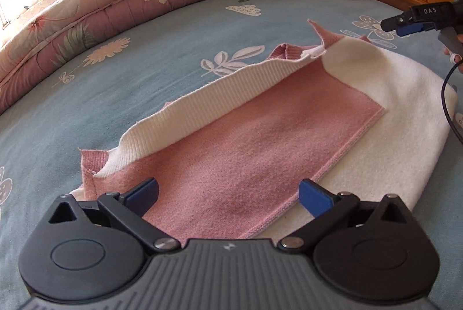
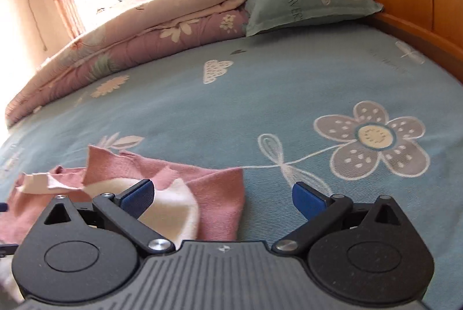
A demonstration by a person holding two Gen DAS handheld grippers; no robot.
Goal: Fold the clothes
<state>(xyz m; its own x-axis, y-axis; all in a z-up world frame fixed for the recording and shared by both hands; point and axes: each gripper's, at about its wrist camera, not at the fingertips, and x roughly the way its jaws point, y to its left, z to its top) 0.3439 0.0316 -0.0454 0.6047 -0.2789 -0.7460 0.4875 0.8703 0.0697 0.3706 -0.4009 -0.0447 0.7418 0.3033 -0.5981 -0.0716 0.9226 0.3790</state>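
Left gripper [image 1: 228,194]: spread wide, holding nothing, poised just above the near end of the pink and white sweater [image 1: 246,148].
Sweater: lies partly folded on the blue bed sheet [image 1: 173,49], its ribbed white hem turned up along the far edge.
Right gripper [image 2: 221,195]: spread wide, empty, over the sweater's pink corner and bare sheet.
Left wrist view only: the right gripper from outside, beyond the sweater's white end.
Right wrist view only: large flower print [image 2: 373,136].
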